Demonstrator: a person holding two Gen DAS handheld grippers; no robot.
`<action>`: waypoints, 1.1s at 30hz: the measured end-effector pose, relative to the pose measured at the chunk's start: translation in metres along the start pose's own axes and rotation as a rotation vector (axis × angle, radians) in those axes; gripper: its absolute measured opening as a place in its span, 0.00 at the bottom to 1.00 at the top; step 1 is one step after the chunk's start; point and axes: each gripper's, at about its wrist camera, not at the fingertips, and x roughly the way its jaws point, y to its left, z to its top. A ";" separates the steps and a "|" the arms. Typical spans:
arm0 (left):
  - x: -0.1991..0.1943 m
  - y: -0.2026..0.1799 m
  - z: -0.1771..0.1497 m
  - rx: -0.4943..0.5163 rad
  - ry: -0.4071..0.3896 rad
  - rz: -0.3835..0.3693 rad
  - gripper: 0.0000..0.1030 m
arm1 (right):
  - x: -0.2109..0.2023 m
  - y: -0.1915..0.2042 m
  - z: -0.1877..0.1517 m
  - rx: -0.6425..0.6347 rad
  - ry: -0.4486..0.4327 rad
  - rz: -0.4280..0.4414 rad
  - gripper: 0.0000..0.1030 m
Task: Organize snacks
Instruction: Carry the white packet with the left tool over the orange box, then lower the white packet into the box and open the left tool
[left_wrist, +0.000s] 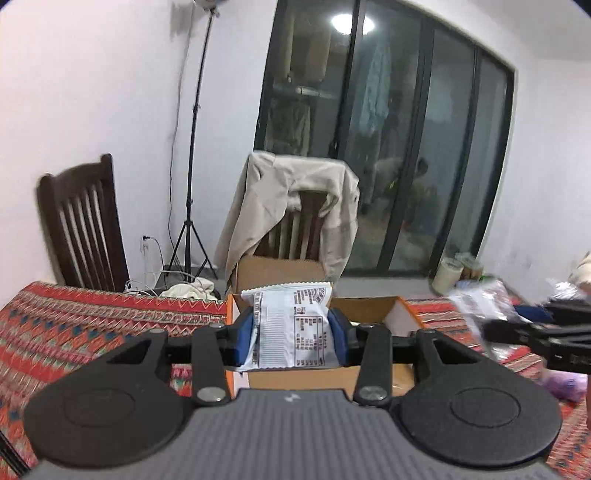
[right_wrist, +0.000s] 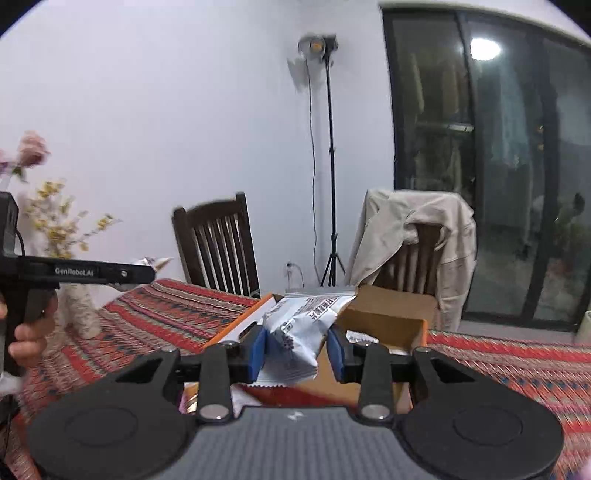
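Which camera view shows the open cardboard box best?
The right wrist view: the cardboard box shows its open top, flap and inside beyond the held packet. In the left wrist view, the box is mostly hidden behind that gripper's packet.

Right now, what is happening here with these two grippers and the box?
A person holds a gripper in each hand. The left gripper is shut on a white snack packet, and the right gripper is shut on another white snack packet. Both hang above an open cardboard box on the patterned tablecloth.
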 end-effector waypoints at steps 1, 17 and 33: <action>0.023 0.002 0.003 0.005 0.025 0.007 0.42 | 0.025 -0.004 0.006 -0.002 0.027 0.000 0.34; 0.213 0.031 -0.048 0.052 0.266 0.025 0.53 | 0.327 -0.030 -0.017 -0.008 0.446 -0.105 0.49; 0.039 0.023 -0.038 0.075 0.171 0.052 0.75 | 0.124 -0.023 0.013 -0.090 0.242 -0.144 0.80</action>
